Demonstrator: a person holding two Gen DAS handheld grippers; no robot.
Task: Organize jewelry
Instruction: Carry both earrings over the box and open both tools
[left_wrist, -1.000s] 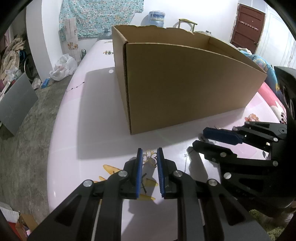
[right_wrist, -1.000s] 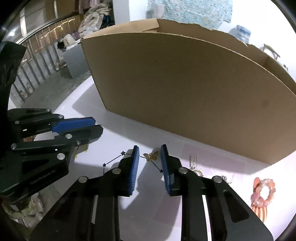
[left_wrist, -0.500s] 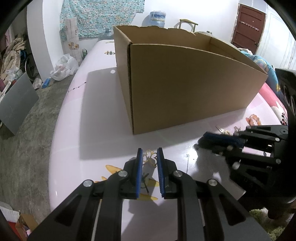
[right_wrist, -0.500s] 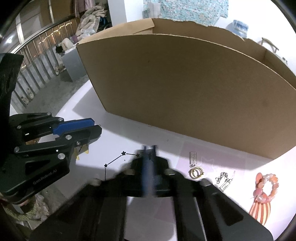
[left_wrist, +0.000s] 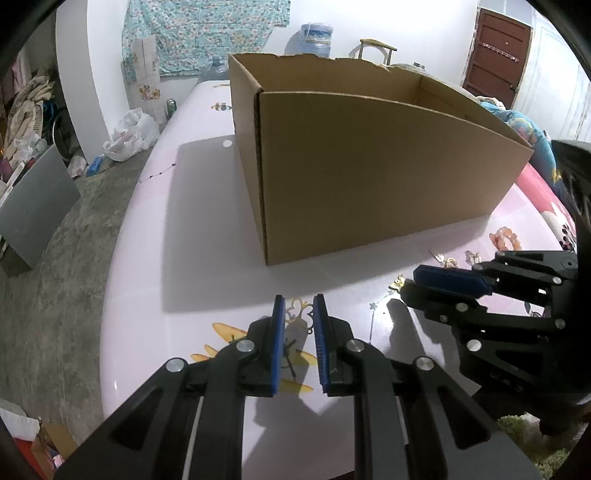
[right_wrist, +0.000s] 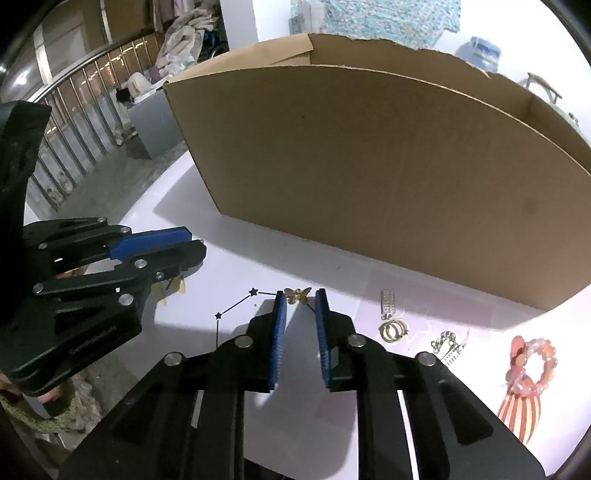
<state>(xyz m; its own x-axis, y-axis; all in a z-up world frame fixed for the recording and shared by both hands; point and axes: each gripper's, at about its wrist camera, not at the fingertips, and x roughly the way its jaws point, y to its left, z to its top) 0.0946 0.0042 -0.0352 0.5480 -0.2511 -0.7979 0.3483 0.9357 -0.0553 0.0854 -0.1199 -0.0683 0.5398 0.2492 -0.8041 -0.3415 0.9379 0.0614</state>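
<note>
Two tongs are lowered over the pale bench (left_wrist: 147, 280) in front of a cardboard box (right_wrist: 369, 173). The left tongs (left_wrist: 298, 308) are seen narrowly parted, with a gold filigree pendant (left_wrist: 300, 309) lying at their tips; whether it is pinched cannot be told. The right tongs (right_wrist: 300, 307) have just been opening to a narrow gap, and a gold butterfly charm (right_wrist: 297, 294) rests on the bench just ahead of their tips, unheld. Gold rings (right_wrist: 394, 331), a silver clip (right_wrist: 387, 303) and a pink beaded bracelet (right_wrist: 532, 360) are laid out to their right.
</note>
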